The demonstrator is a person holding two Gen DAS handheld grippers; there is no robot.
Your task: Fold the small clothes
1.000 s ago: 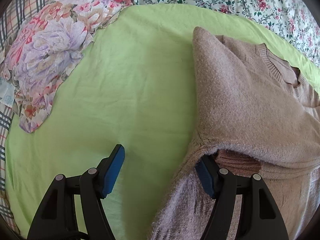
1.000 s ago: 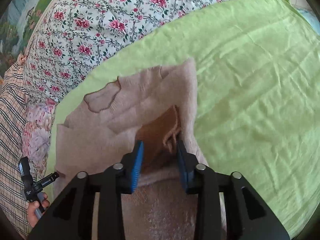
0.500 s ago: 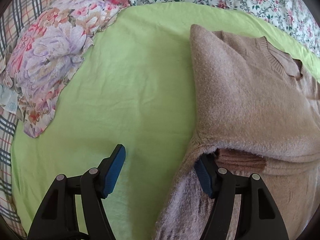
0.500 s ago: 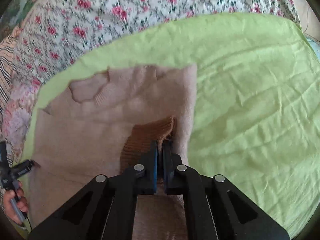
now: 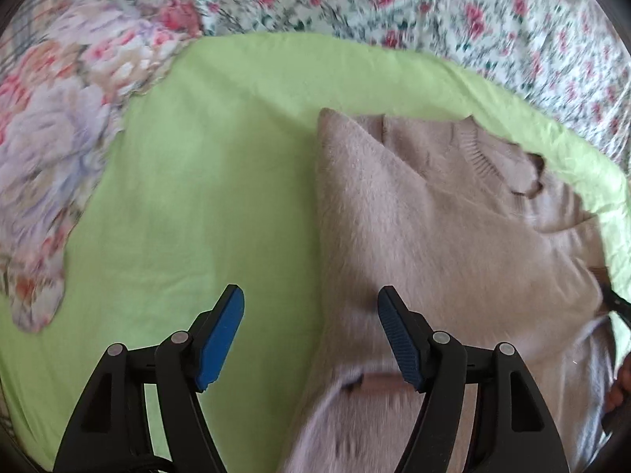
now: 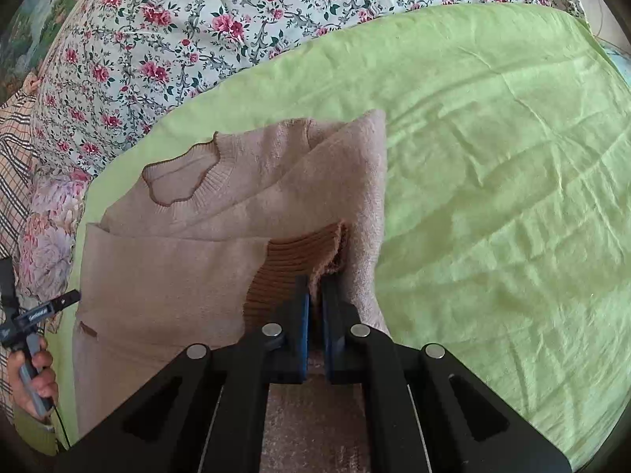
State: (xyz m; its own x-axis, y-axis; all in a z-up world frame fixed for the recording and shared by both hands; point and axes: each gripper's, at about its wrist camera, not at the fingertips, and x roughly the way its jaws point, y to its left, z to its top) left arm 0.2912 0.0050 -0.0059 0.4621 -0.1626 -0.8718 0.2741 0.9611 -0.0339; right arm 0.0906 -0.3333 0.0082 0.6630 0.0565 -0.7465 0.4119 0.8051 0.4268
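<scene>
A beige knit sweater (image 5: 445, 220) lies on a green sheet (image 5: 221, 181), with both sleeves folded across its body. In the right wrist view the sweater (image 6: 165, 272) shows its neckline at the upper left. My right gripper (image 6: 315, 295) is shut on the brown ribbed cuff (image 6: 295, 256) of the right sleeve, lifting it slightly. My left gripper (image 5: 311, 315) is open and empty, hovering over the sweater's left edge, with the right finger above the fabric and the left one over the sheet.
A floral quilt (image 6: 197, 27) covers the bed behind the sheet. A bunched floral garment (image 5: 51, 149) lies at the left, beside a plaid fabric (image 6: 15, 149). The green sheet (image 6: 493, 197) stretches to the right of the sweater.
My right gripper closed on the brown cuff and lifted it slightly. My left gripper drew back from the sweater's hem fold and rose; its view is blurred by motion.
</scene>
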